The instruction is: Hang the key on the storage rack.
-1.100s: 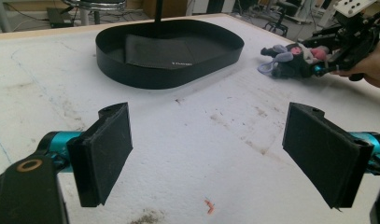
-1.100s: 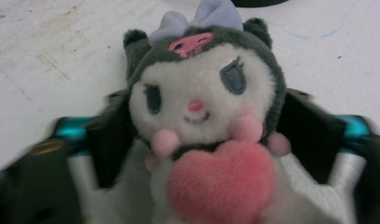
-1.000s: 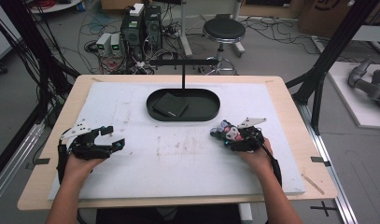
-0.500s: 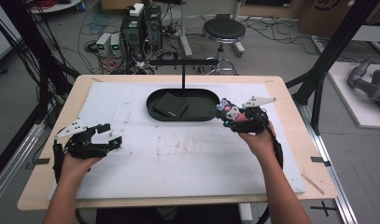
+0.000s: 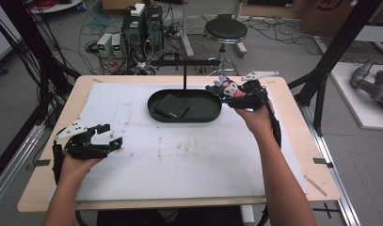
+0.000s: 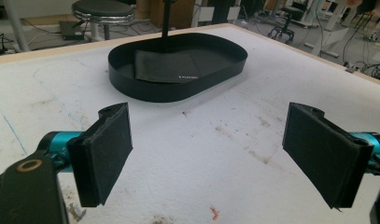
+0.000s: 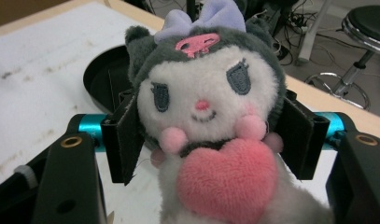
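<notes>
Right tool (image 5: 227,94) clamps plush doll (image 5: 225,87) by the head, held above black tray's (image 5: 184,117) right end for dropping in; left tool (image 5: 104,137) idle, jaws wide, empty.

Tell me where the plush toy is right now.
In the high view the plush toy is clamped in the right gripper, raised at the right end of the black oval tray, below the T-shaped stand.
</notes>
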Motion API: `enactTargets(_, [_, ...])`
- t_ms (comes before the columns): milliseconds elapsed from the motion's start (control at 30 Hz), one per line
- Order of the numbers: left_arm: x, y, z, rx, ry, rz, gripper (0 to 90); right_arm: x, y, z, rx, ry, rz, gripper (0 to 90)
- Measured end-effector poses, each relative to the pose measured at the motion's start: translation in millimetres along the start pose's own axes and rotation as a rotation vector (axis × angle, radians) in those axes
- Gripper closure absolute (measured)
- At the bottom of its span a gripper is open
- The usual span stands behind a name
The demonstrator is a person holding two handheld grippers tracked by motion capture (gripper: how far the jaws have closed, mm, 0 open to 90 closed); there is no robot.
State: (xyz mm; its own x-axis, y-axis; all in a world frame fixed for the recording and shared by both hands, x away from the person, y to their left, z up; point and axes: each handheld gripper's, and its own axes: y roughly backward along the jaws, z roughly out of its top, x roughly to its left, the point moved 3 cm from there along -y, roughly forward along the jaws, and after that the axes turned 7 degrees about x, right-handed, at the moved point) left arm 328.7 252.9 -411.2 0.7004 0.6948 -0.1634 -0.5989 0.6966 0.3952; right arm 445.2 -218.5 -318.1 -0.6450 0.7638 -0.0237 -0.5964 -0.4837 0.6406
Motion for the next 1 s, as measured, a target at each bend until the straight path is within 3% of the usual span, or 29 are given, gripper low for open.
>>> enactTargets(233, [-0.9,-1.5,-0.5,0.006,-0.006,-0.002,15.8,-6.1,-3.6,26.5,-0.021,-0.002,-0.025,32.5])
enactTargets(433, [-0.2,-1.9,-1.4,0.007,-0.003,-0.001,15.8,-13.0,-12.8,39.0,0.0,-0.021,-0.035,32.4])
enactTargets(833, [0.9,-4.1,-4.3,0.015,-0.002,-0.001,15.8,-25.5,-30.0,46.2,-0.023,-0.081,-0.045,32.2])
enactTargets(1000, [1.2,-4.4,-4.9,0.019,0.0,0.002,15.8,-25.7,-33.2,53.2,-0.023,-0.068,-0.057,32.2])
